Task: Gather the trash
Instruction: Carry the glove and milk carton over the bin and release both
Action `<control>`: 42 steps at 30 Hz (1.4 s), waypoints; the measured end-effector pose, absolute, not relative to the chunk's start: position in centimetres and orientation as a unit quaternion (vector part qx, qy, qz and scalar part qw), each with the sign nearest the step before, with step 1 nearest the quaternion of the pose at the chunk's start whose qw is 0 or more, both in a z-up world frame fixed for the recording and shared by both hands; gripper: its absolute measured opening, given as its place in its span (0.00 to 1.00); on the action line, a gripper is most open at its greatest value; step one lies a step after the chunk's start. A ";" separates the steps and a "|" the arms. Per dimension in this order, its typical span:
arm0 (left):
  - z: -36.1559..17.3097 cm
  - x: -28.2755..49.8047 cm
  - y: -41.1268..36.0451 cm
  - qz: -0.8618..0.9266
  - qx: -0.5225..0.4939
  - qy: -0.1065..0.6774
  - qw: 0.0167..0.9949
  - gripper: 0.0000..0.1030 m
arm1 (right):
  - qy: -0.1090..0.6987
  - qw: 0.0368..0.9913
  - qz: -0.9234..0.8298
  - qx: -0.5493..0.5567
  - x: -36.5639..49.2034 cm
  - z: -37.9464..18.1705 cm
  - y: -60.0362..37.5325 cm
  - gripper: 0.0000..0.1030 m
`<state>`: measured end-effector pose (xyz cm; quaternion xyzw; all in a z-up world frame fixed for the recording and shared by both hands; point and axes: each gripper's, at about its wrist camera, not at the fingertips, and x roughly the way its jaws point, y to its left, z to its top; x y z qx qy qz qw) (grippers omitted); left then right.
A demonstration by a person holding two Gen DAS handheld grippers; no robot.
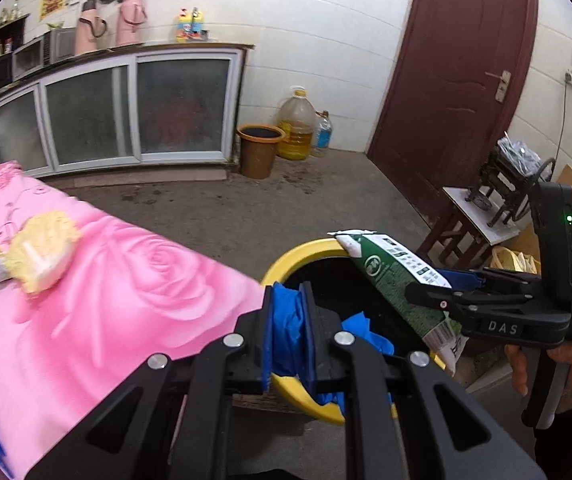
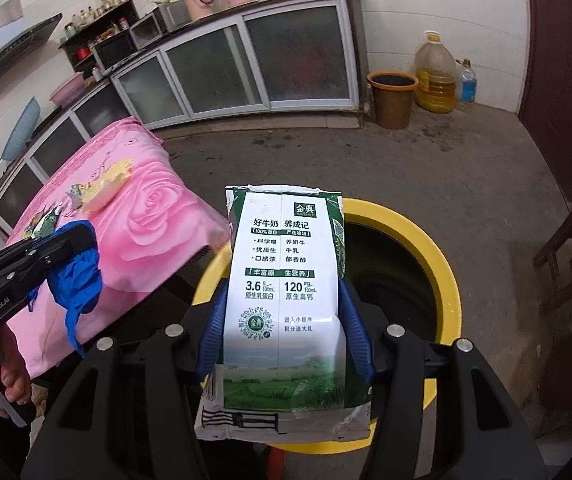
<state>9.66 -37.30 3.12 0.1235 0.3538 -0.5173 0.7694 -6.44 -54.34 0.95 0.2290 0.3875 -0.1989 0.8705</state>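
my right gripper clamps a green-and-white milk carton above the yellow-rimmed black bin. my left gripper pinches crumpled blue plastic at the rim. neither is dropped; a yellow wrapper waits on the pink rose tablecloth.

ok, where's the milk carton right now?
The milk carton is clamped in the right gripper, held over the yellow-rimmed bin just right of the pink table.
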 end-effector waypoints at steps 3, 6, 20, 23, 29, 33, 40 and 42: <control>2.3 9.0 -39.4 -0.520 0.136 0.355 0.764 0.11 | 0.390 0.865 -0.207 0.238 -7.1 0.1 -55.0 0.49; 1.6 8.4 -41.1 -0.524 0.145 0.359 0.758 0.11 | 0.391 0.861 -0.213 0.245 -7.6 -0.6 -55.6 0.49; -1.0 7.2 -46.2 -0.528 0.178 0.362 0.747 0.11 | 0.396 0.847 -0.228 0.270 -8.4 -2.6 -57.1 0.49; -1.6 7.2 -46.7 -0.527 0.179 0.366 0.746 0.11 | 0.397 0.845 -0.229 0.276 -8.4 -2.8 -57.5 0.49; -2.1 7.3 -47.0 -0.532 0.173 0.366 0.743 0.17 | 0.400 0.843 -0.233 0.276 -7.9 -2.7 -57.7 0.49; -1.8 7.6 -46.0 -0.529 0.155 0.356 0.755 0.65 | 0.396 0.841 -0.237 0.284 -8.2 -2.7 -58.1 0.59; -0.5 8.8 -43.4 -0.502 0.118 0.343 0.785 0.92 | 0.389 0.837 -0.252 0.290 -9.1 -2.4 -58.2 0.63; -0.2 9.5 -42.4 -0.489 0.111 0.347 0.792 0.92 | 0.386 0.838 -0.252 0.291 -9.3 -2.2 -57.9 0.63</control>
